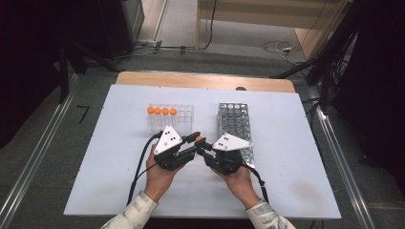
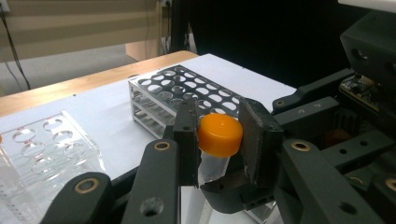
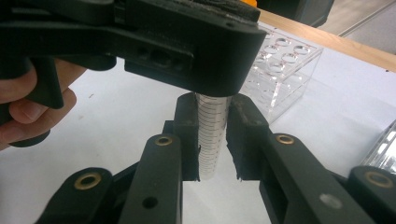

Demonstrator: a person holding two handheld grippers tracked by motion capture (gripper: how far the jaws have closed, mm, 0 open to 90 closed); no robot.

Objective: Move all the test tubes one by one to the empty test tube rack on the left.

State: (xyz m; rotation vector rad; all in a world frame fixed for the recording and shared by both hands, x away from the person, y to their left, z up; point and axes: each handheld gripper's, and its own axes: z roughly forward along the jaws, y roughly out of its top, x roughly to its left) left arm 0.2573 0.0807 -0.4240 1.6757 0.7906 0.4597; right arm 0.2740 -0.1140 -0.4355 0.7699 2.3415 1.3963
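Black tongs (image 1: 198, 143), brass rivets, grey triangular plates, black cables; patterned sleeves (image 1: 131, 214).

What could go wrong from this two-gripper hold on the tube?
1. The left gripper pinches just the orange cap; twisting could make it slip or pop off.
2. The right gripper clamps the clear tube mid-body; it could slide.
3. It's held over bare table, outside the racks; a drop may roll.

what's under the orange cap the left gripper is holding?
A clear graduated tube hangs below the orange cap, gripped by the right gripper. Its contents and bottom end can't be made out.
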